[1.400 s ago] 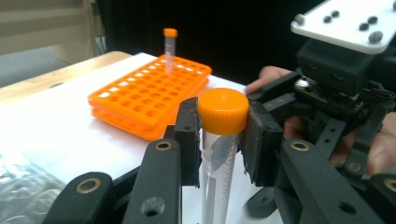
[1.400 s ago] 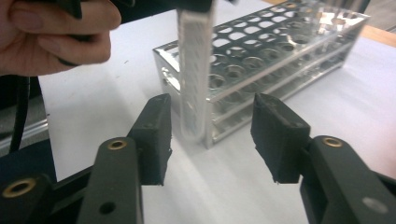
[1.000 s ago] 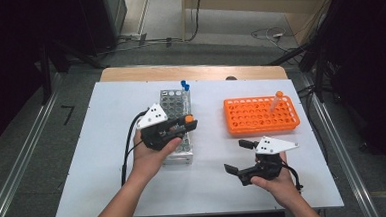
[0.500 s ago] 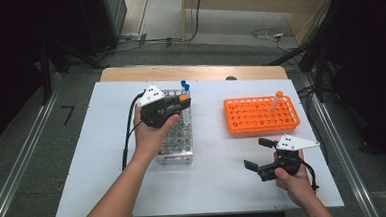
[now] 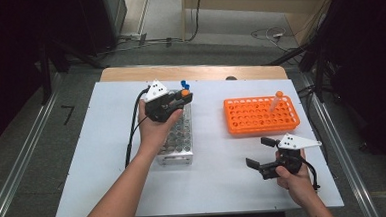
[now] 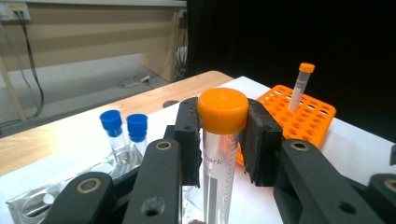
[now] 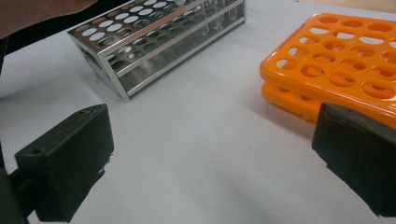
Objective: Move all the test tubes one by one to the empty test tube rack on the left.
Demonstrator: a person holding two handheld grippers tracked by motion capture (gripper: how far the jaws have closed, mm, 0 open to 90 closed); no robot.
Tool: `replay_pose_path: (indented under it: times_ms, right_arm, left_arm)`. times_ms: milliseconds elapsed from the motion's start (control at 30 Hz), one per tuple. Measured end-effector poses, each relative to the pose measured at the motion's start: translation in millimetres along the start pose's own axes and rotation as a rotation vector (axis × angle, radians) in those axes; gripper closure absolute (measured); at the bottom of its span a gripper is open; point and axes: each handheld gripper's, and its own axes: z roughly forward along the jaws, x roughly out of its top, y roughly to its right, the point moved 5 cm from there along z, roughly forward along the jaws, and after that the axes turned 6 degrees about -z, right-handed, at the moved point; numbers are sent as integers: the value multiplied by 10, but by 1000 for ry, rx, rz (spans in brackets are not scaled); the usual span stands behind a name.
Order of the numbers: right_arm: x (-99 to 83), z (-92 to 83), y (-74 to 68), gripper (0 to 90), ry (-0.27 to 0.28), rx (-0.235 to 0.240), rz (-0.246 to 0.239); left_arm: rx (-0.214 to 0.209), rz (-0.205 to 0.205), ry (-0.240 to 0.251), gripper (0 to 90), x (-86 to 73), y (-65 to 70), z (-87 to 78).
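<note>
Even overhead light, soft focus

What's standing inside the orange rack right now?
One orange-capped tube stands in the orange rack, near its far right corner. Its lower end is hidden inside the hole.

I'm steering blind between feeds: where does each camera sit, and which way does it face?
High view: above the person's side, looking forward and down on the table; both forearms show.
Left gripper view: on the left gripper, looking along its jaws clamped on the orange-capped tube.
Right gripper view: on the right gripper, looking low across the table between open jaws.
All share the orange rack and metal rack.
</note>
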Motion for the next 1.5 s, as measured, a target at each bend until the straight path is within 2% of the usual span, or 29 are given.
replay_pose_path:
  times_ms: [200, 367, 533, 667, 767, 867, 967, 1067, 1267, 1333, 1400, 1500]
  right_arm:
    - [1, 5, -4, 0, -1, -1, 1]
    - [-1, 7, -1, 0, -2, -3, -1]
    - [-9, 7, 14, 0, -3, -8, 2]
    - [-5, 1, 15, 0, -2, -12, 3]
    - [-8, 5, 19, 0, -3, -13, 0]
    - [-8, 7, 22, 0, -3, -13, 0]
    - [-4, -1, 33, 0, 2, -20, 1]
    - [2, -14, 65, 0, 11, -29, 11]
    - [31, -59, 204, 0, 30, -88, 37]
    - [50, -75, 260, 0, 39, -109, 48]
    - [71, -87, 314, 6, 46, -129, 50]
    - [104, -93, 406, 11, 56, -154, 56]
  left_arm:
    - [25, 6, -24, 707, -17, -68, 24]
    - [22, 6, -28, 704, -25, -50, 44]
    - [36, 40, -95, 700, -114, -15, 78]
    - [40, 39, -118, 683, -166, 6, 89]
    - [45, 34, -126, 595, -168, 16, 82]
    - [47, 20, -114, 508, -149, 21, 49]
    - [37, -5, -104, 394, -142, 31, -4]
    - [6, -18, -97, 280, -148, 75, -75]
    - [-38, -40, -71, 103, -197, 194, -290]
    - [-55, -45, -66, 72, -228, 234, -368]
    - [-57, -50, -65, 23, -263, 270, -446]
    - [-58, -48, -56, 2, -308, 307, -569]
